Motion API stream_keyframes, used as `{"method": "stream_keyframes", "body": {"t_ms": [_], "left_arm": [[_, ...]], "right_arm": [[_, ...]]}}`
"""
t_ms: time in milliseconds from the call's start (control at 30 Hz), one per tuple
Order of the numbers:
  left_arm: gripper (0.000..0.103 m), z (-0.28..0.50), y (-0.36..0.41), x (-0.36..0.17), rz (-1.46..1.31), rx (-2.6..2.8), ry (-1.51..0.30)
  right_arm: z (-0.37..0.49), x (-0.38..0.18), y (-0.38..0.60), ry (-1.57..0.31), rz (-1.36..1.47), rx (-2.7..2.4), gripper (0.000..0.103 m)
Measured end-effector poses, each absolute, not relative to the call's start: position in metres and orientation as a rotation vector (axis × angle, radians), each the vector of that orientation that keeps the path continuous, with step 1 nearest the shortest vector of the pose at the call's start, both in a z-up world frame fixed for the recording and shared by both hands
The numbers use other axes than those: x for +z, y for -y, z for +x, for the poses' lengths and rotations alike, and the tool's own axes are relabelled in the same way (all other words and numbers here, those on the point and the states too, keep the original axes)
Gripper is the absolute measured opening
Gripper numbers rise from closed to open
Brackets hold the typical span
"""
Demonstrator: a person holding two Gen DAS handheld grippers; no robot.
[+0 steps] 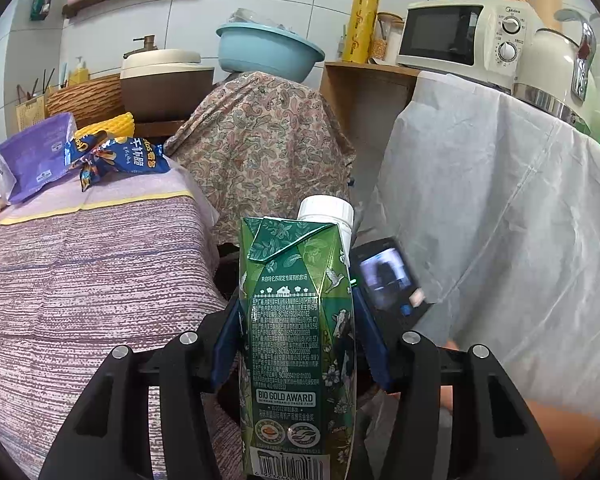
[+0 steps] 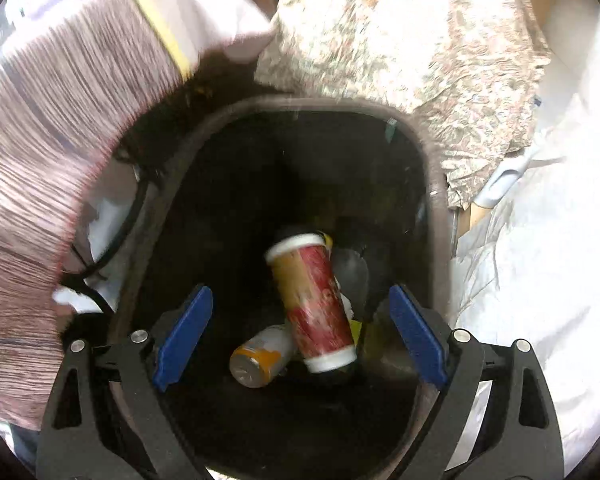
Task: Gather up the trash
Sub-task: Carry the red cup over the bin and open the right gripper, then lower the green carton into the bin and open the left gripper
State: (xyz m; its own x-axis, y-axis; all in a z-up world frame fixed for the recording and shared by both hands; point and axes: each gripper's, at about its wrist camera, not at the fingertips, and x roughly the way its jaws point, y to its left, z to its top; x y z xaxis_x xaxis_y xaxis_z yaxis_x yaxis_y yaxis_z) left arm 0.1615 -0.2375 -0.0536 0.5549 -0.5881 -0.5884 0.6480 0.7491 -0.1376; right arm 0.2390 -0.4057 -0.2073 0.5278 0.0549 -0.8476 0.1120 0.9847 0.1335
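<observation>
My left gripper (image 1: pixel 296 344) is shut on a green milk carton (image 1: pixel 296 320) with a white cap, held upright between the blue pads. My right gripper (image 2: pixel 300 332) hangs open over a dark trash bin (image 2: pixel 434 184), with nothing between its blue fingers (image 2: pixel 184 332). Inside the bin lie a red and yellow tube-shaped container (image 2: pixel 312 300) with white ends and an orange and white can (image 2: pixel 260 356). More trash lies on the striped cloth in the left wrist view: a blue snack wrapper (image 1: pixel 116 158) and a purple bag (image 1: pixel 32 156).
A paisley cloth (image 1: pixel 260 140) and a white sheet (image 1: pixel 500 220) drape furniture around the bin. Behind stand a blue basin (image 1: pixel 268 50), a microwave (image 1: pixel 460 34) and a kettle (image 1: pixel 552 68). A phone-like screen (image 1: pixel 388 272) shows beside the carton. A hand (image 1: pixel 540 428) is at lower right.
</observation>
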Motion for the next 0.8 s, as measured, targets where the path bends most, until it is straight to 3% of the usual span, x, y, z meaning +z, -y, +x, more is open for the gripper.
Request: {"method": "stream_keyframes", "body": {"t_ms": [333, 733, 800], "left_arm": [[0.053, 0.17, 0.264, -0.087, 0.112, -0.752, -0.741], [0.053, 0.211, 0.318, -0.178, 0.22, -0.731, -0.945], [0.053, 0.218, 0.322, -0.192, 0.229, -0.725, -0.986]], "right_arm": [[0.164, -0.134, 0.442, -0.786, 0.075, -0.328, 0.089], [0.118, -0.09, 0.471, -0.655, 0.256, -0.364, 0.089], [0.111, -0.084, 0.467, -0.626, 0.264, -0.37, 0.095]]}}
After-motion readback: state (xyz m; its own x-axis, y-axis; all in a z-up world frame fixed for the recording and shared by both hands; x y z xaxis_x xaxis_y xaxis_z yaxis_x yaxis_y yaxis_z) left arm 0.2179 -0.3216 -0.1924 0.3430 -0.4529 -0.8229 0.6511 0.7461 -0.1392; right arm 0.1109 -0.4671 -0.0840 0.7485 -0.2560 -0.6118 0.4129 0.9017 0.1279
